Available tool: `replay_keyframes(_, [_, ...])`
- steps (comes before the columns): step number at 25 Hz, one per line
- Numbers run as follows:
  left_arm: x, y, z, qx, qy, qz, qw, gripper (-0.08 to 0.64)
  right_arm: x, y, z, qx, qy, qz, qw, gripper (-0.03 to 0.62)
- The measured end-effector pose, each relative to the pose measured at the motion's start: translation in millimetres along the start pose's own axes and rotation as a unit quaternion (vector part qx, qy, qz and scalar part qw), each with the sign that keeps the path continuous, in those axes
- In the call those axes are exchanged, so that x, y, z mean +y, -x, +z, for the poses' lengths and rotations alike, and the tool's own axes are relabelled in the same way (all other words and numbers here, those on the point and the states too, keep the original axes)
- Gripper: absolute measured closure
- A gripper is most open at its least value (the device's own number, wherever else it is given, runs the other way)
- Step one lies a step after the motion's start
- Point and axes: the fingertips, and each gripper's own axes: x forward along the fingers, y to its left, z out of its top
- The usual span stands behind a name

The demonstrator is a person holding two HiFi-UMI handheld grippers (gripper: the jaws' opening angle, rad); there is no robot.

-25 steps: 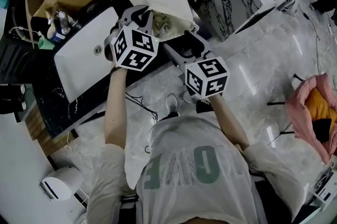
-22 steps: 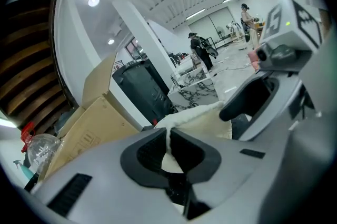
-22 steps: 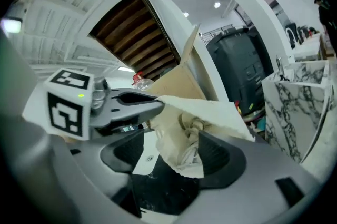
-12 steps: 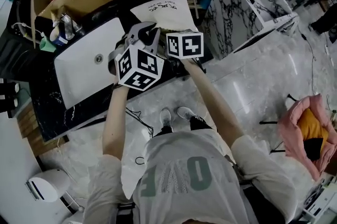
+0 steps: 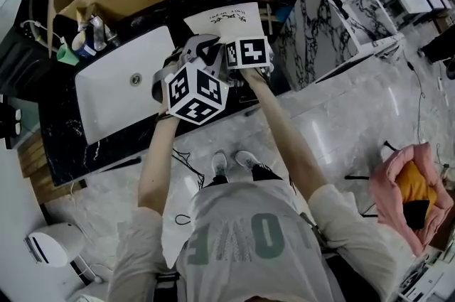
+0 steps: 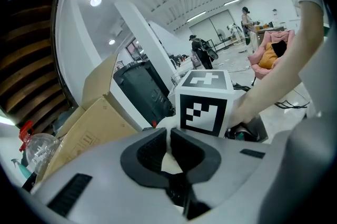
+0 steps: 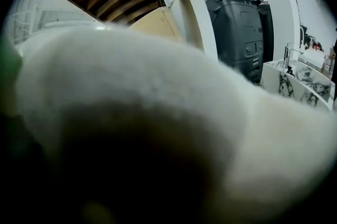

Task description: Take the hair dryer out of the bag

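Head view: looks steeply down on a cream bag (image 5: 226, 18) lying on a dark counter (image 5: 57, 151), just right of a white sink (image 5: 114, 84). Shows a line of dark print near the bag's far edge, too small to read. Sets the left gripper (image 5: 202, 50) and right gripper (image 5: 243, 45) side by side at the bag's near end, but leaves their jaws unclear.

Left gripper view: settles that, with jaws pressed together and pinching the bag's cream edge. Catches the right gripper's black-and-white marker cube just beyond, and a cardboard box (image 6: 89, 133) at left.

Right gripper view: fills almost wholly with blurred cream cloth against the lens, hiding the jaws, so spread or closed cannot be told. Keeps a black bin (image 7: 239, 28) behind.

Hair dryer hidden in all three.
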Motion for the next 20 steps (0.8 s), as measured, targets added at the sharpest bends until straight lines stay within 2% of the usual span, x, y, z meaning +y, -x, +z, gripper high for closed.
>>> replay_keyframes(8, [-3.8, -4.2, -2.7, 0.006, -0.001, -0.003, 1.0, 0.517, 12.4, -9.1, 0.8, -0.025, -0.014, 0.041, 0.999, 0.33])
replay_keyframes(14, [-3.9, -3.8, -5.7, 0.013, 0.002, -0.003, 0.9999, 0.517, 2.0, -8.8, 0.7, -0.033, 0.02, 0.021, 0.999, 0.35])
replay_keyframes(20, [-7.5, -6.1, -11.4, 0.028, -0.004, -0.003, 0.9996, 0.517, 7.8, -0.3, 6.1, -0.054, 0.011, 0.034, 0.998, 0.383])
